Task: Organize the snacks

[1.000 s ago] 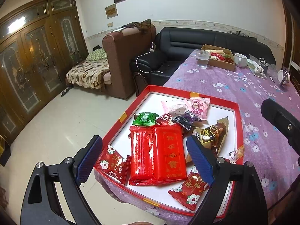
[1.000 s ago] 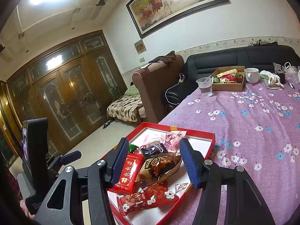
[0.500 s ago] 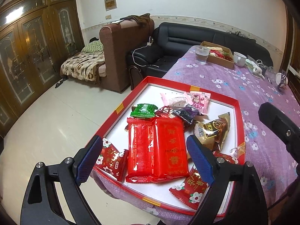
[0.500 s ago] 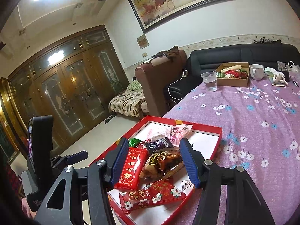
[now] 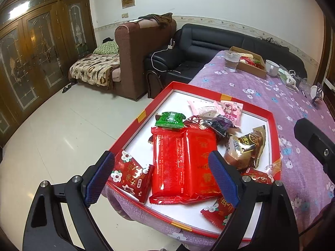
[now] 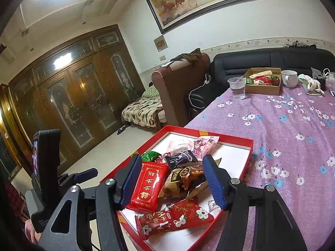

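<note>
Left wrist view: red tray (image 5: 134,124) holding mixed snack packets (image 5: 184,159), left gripper (image 5: 161,179) spread, empty. Right gripper (image 6: 171,179) likewise spread. Far cardboard box (image 6: 262,89) contents indistinct.

a clear plastic cup (image 6: 237,87) of water stands beside a cardboard box (image 6: 264,82) and white mug (image 6: 289,78) on the purple flowered tablecloth (image 6: 293,129); behind, a black sofa (image 5: 201,50) and brown armchair (image 5: 138,48).

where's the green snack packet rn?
In the left wrist view the green snack packet lies in the red tray near its left wall, at the far end of the big red packet, left of the dark purple packet.
</note>
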A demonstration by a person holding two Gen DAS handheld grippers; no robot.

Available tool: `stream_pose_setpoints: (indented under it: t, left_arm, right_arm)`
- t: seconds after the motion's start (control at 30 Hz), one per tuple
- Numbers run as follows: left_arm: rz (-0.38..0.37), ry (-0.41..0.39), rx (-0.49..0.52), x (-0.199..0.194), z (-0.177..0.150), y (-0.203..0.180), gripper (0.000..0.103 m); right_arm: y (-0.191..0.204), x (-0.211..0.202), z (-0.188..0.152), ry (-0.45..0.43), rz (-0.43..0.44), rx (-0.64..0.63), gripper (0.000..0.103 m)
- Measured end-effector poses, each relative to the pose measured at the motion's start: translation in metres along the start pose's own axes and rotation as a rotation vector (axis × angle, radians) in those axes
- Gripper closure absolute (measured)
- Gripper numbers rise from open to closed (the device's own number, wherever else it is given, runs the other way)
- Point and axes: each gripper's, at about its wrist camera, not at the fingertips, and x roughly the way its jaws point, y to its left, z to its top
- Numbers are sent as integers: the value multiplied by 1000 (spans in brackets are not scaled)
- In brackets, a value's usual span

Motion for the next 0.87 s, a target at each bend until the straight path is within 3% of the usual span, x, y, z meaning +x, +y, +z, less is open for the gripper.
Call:
stream_pose_setpoints:
  t: [0.13, 0.3, 0.67, 0.87]
  left_arm:
    - [0, 8, -12, 3, -1, 4, 11]
    - [7, 17, -26, 8, 0, 8, 11]
    - [20, 29, -28, 11, 0, 7, 11]
    - [20, -88, -26, -7, -1, 1, 11]
  right_arm:
    - [1, 2, -1, 3, 0, 3, 40]
    - [0, 4, -1, 2, -3, 10, 32]
    - [-6, 10, -3, 22, -7, 25, 30]
    - [-8, 9, -4, 15, -8, 21, 30]
